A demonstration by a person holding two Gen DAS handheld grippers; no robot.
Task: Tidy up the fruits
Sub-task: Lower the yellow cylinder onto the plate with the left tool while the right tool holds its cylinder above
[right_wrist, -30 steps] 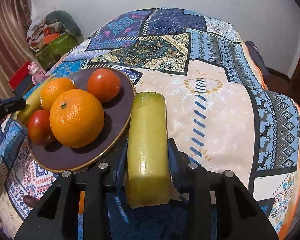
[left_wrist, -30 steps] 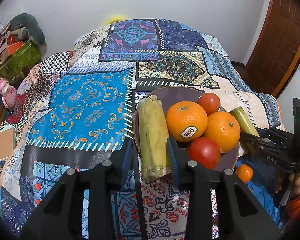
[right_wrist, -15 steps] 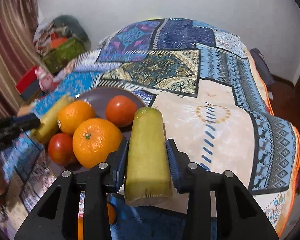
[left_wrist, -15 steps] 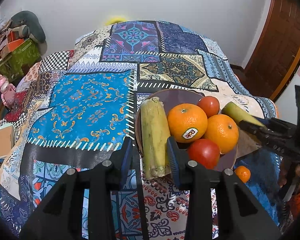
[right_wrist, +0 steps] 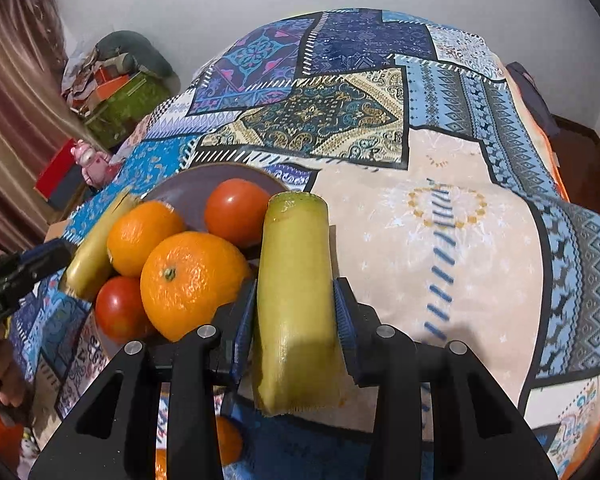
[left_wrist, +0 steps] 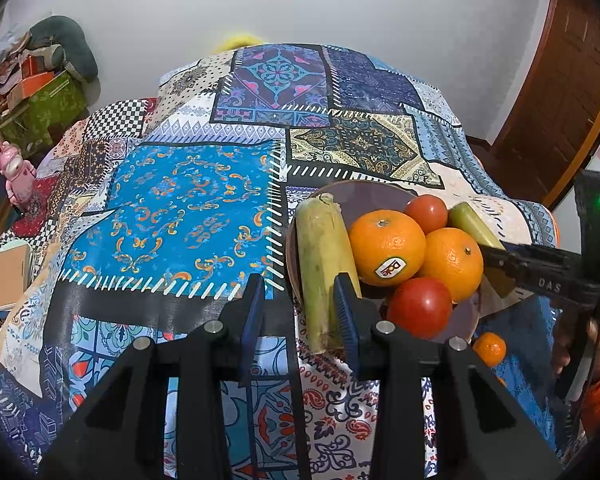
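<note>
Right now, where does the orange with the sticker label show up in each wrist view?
Left wrist view: the large round orange with the sticker label sits centre-right on the brown plate, sticker facing the camera, beside a pale green cane piece.
Right wrist view: probably the farther orange, left of centre; its sticker is barely visible at the edge, so the match is uncertain.
Shared landmark: the far red tomato by the plate's far rim.

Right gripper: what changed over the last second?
The right gripper, shut on the sugarcane piece, has lifted it off the bedspread and swung it toward the plate, beside the far tomato. Nothing was let go. Left gripper, plated fruit and small orange stayed put.
</note>
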